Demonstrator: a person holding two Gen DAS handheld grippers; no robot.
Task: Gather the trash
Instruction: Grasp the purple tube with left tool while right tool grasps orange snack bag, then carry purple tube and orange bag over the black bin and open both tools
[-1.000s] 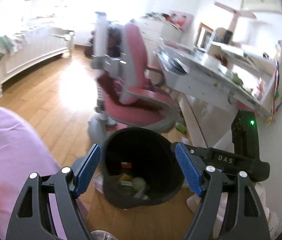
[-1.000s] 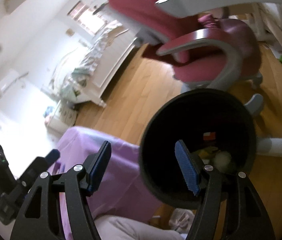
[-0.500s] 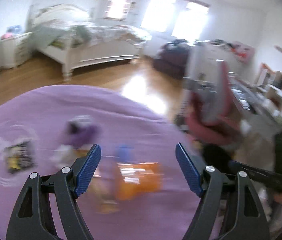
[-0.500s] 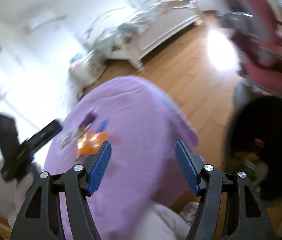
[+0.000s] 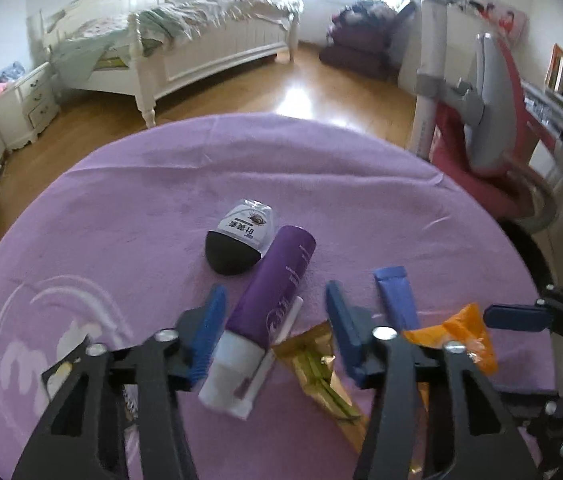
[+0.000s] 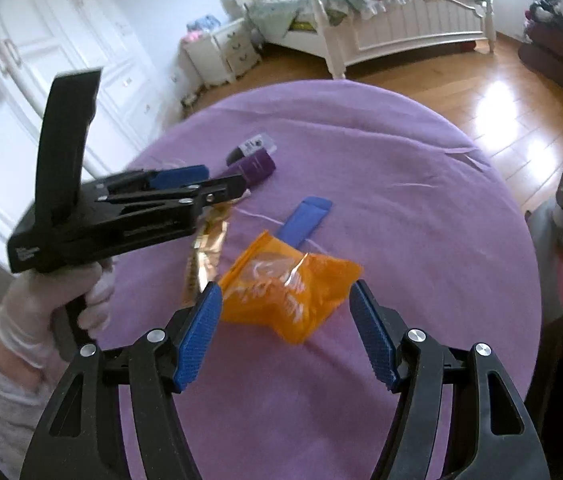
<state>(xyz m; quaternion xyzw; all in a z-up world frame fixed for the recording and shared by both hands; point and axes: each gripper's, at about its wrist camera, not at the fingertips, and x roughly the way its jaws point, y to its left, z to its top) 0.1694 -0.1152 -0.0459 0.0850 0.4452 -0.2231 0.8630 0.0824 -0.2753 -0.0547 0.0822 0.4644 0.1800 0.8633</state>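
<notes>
Trash lies on a round purple-clothed table (image 5: 121, 216). My left gripper (image 5: 275, 304) is open, its jaws either side of a purple tube with a white cap (image 5: 269, 320). A gold wrapper (image 5: 321, 372) lies under its right finger, a black-and-white packet (image 5: 241, 240) beyond. My right gripper (image 6: 285, 320) is open, just in front of an orange snack bag (image 6: 289, 284). A blue sachet (image 6: 305, 220) lies behind the bag. The left gripper also shows in the right wrist view (image 6: 185, 180), over the gold wrapper (image 6: 205, 256) and tube (image 6: 253, 166).
A pink desk chair (image 5: 481, 128) stands right of the table, a white bed (image 5: 185, 48) and nightstand (image 5: 21, 108) across the wooden floor. The dark bin's rim (image 5: 529, 256) shows at the table's right edge. White wardrobes (image 6: 41, 80) stand on the left.
Both grippers swung away from the black bin to the purple table. The left now straddles the purple tube; the right has come up to the orange bag.
</notes>
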